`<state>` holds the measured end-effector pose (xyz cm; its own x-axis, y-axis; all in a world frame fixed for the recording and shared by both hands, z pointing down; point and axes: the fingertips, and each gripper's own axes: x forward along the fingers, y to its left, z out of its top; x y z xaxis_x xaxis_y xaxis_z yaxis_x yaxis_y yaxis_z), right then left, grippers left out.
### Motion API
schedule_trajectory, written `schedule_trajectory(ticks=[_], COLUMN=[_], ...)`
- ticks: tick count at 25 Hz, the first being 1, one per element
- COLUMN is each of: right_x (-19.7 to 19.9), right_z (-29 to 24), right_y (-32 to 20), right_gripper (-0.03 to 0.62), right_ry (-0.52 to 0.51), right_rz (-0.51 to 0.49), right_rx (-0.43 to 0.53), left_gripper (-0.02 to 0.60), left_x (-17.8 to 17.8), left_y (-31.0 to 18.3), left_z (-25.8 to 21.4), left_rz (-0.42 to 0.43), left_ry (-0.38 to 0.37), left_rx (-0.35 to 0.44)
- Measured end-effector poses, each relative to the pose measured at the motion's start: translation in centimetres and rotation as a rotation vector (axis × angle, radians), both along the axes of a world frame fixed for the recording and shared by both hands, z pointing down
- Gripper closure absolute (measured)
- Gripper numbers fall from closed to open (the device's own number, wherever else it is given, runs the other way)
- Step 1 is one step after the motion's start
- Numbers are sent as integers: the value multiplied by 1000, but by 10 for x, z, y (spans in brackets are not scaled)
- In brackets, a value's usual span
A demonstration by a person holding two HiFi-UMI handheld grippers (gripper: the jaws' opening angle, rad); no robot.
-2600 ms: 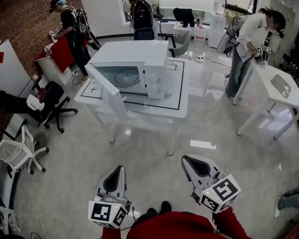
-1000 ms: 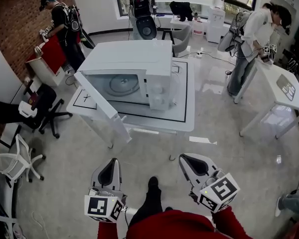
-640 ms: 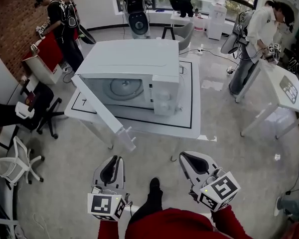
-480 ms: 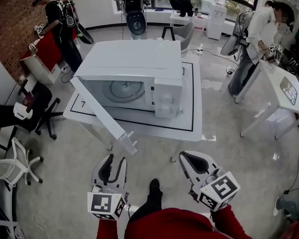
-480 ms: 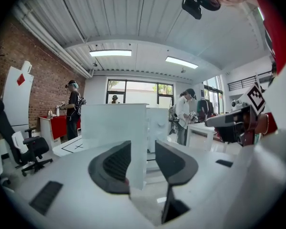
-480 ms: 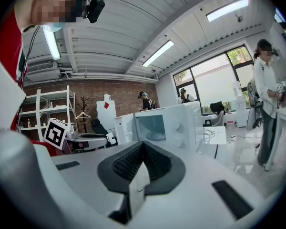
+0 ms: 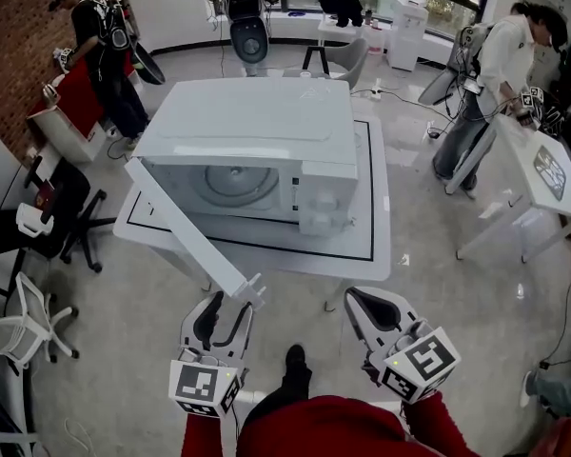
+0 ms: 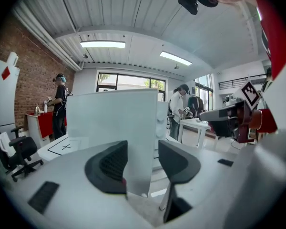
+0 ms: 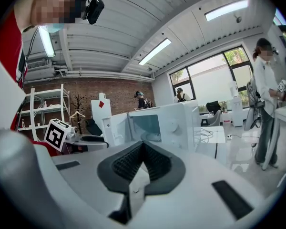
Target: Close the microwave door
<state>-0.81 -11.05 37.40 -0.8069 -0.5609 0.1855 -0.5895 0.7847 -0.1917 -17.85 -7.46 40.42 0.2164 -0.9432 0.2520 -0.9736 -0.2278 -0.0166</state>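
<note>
1. Brick-walled office, with a white table (image 7: 381, 255) in the middle. The microwave (image 7: 257, 131) sits on it. Its door (image 7: 186, 231) is swung wide toward you and to the left, with the free edge nearest you.
2. Your left gripper (image 7: 228, 305) is unclenching. Its jaws are opening with the door's free edge standing between them, and the pads are not pressing on it. Your right gripper (image 7: 354, 295) is clenched on nothing, just right of that edge.
3. If you push with the edge loose between spread jaws, it may slip out sideways. The door would then likely stop short of latching.
4. If you keep the edge between the jaws all the way in, the inner jaw may get caught between door and frame.
5. A hard shove could slide the microwave on the table, or bounce the door back open.
6. Only the head view shows the door's angle and the swing ahead of it. Only the left gripper view shows the edge between the jaws. The right gripper view shows the open cavity and the control panel from the front, and its own jaws pressed together.
</note>
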Motion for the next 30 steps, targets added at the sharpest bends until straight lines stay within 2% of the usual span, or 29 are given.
schedule_trajectory(ticks=[12, 16, 21, 30], right_x=[0, 1, 0, 3], right_z=[1, 0, -4, -3], right_y=[-16, -20, -23, -24], right_gripper=[582, 582, 582, 582], right_ry=[-4, -2, -15, -9], right_rz=[42, 52, 48, 72], right_rx=[0, 2, 61, 60], left_gripper=[383, 383, 379, 376], left_x=[11, 13, 17, 26], left_y=[-22, -33, -42, -59], left_z=[2, 4, 4, 4], left_rz=[65, 70, 81, 88], left_ry=[-4, -13, -14, -14], left_rx=[-2, -11, -10, -20])
